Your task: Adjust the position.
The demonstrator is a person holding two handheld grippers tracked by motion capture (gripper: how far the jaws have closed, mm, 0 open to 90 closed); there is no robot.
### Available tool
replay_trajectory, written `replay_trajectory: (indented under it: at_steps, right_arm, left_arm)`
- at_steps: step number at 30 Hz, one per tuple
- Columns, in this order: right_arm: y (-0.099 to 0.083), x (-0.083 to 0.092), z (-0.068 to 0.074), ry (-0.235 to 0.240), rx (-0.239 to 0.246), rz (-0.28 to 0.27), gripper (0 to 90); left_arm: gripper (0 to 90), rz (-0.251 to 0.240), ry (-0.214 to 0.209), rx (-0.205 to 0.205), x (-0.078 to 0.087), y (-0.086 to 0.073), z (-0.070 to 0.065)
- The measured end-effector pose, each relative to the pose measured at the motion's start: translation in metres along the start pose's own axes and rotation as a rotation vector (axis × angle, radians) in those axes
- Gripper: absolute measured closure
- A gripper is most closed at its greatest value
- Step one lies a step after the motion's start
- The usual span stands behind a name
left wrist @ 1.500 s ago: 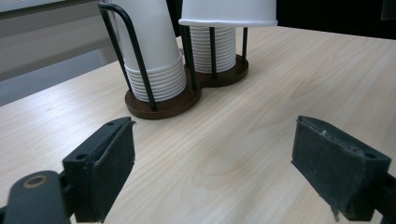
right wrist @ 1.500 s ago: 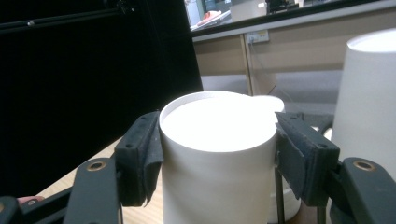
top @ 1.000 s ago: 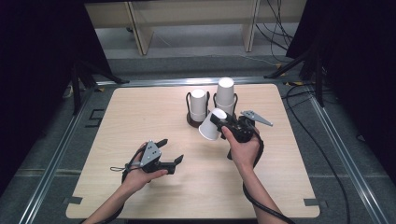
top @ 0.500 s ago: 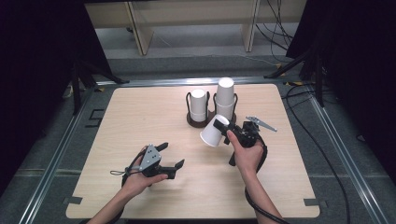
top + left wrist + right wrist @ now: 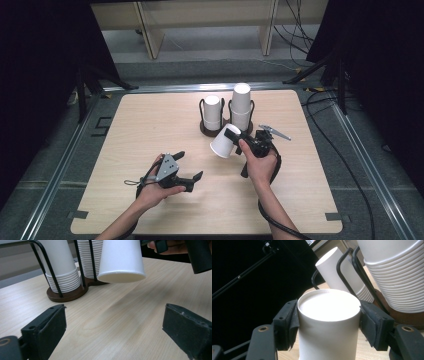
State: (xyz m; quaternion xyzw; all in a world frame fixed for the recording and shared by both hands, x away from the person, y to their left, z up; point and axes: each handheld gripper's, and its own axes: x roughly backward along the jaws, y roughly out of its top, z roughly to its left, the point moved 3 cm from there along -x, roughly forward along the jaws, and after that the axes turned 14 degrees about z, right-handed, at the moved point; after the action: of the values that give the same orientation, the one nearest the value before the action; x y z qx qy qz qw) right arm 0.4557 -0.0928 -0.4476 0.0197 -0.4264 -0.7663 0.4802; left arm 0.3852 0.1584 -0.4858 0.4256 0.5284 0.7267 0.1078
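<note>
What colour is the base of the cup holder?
Dark brown: the cup holder base, under black wire uprights, shows best in the left gripper view.

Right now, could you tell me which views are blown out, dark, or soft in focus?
Right gripper view: the held cup has a glaring, overexposed base, and the background left is near black. Left gripper view: the near jaws look soft, the cup stacks sharper. High view: the table is evenly lit, its surroundings dark.
</note>
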Motion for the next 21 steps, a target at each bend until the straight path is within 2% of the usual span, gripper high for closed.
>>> replay_trajectory:
  at_steps: [2, 3, 4, 6, 7, 9, 12, 14, 15, 17, 18, 20, 21]
  right_arm:
    - [-0.001, -0.001, 0.000, -0.001, -0.016, 0.002, 35.5]
    - [-0.002, -0.002, -0.002, 0.016, -0.009, -0.001, 35.5]
    - [-0.002, -0.002, -0.002, -0.004, -0.020, 0.004, 35.5]
    - [-0.002, -0.002, -0.002, -0.010, -0.030, -0.006, 35.5]
    - [-0.002, -0.002, -0.002, 0.004, -0.021, -0.014, 35.5]
    - [-0.002, -0.002, 0.000, -0.014, -0.040, -0.003, 35.5]
    - [-0.002, -0.001, 0.000, -0.017, -0.036, -0.013, 35.5]
    - [-0.002, 0.000, 0.000, 0.003, -0.038, -0.014, 35.5]
    - [-0.003, 0.000, 0.000, -0.025, -0.050, -0.008, 35.5]
    - [-0.003, 0.001, -0.001, -0.016, -0.051, -0.011, 35.5]
    - [-0.003, 0.001, 0.000, -0.009, -0.067, -0.010, 35.5]
    - [-0.003, 0.001, -0.001, -0.009, -0.060, -0.013, 35.5]
    - [-0.003, 0.002, -0.002, -0.018, -0.071, -0.008, 35.5]
  left_arm:
    - [4.1, 0.002, 0.004, -0.015, -0.006, 0.004, 0.000]
    - [3.9, -0.006, 0.002, -0.020, -0.009, 0.006, 0.000]
    - [3.8, -0.004, 0.004, -0.022, -0.011, 0.008, 0.000]
    - [3.7, -0.012, 0.003, -0.022, -0.015, 0.012, 0.000]
    - [3.7, -0.017, 0.000, -0.017, -0.018, 0.015, 0.000]
    - [3.6, -0.028, -0.011, -0.015, -0.023, 0.019, -0.001]
    - [3.6, -0.024, -0.018, -0.025, -0.027, 0.022, -0.002]
    - [3.6, -0.033, -0.039, -0.019, -0.034, 0.028, -0.003]
    - [3.7, -0.029, -0.042, -0.021, -0.036, 0.030, -0.004]
    - [3.6, -0.030, -0.050, -0.027, -0.041, 0.032, -0.005]
    - [3.6, -0.028, -0.055, -0.026, -0.044, 0.033, -0.006]
    - [3.3, -0.026, -0.063, -0.021, -0.047, 0.034, -0.007]
    - [3.3, -0.019, -0.064, -0.023, -0.051, 0.035, -0.008]
